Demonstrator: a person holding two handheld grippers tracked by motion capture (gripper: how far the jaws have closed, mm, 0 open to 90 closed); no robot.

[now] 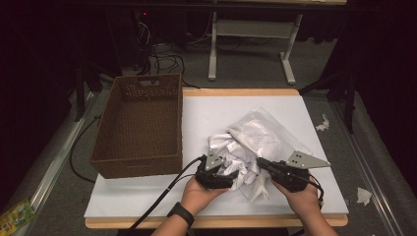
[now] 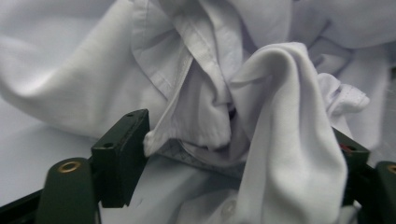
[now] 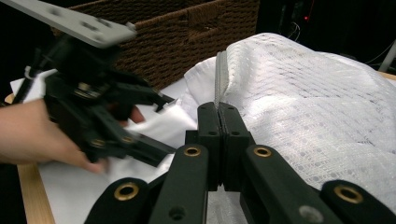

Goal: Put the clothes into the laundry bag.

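Both hands rest low at the table's (image 1: 123, 201) near edge; left gripper (image 1: 216, 173) spread around the crumpled white shirt (image 1: 231, 157), right gripper (image 1: 275, 169) pressed together beside the mesh bag (image 1: 258, 132); no legible writing

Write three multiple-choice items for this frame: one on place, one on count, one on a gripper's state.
1. Where does the brown woven basket stand?
A. left of the white crumpled clothes
B. on the floor
C. on top of the clothes

2. How many baskets are on the white-topped table?
A. three
B. one
C. two

3. How do the right gripper fingers stand?
A. wide open
B. open around the basket rim
C. shut together

Answers: 1 A, the high view shows it at the table's left; 2 B, a single basket stands there; 3 C, the right gripper view shows no gap between them.
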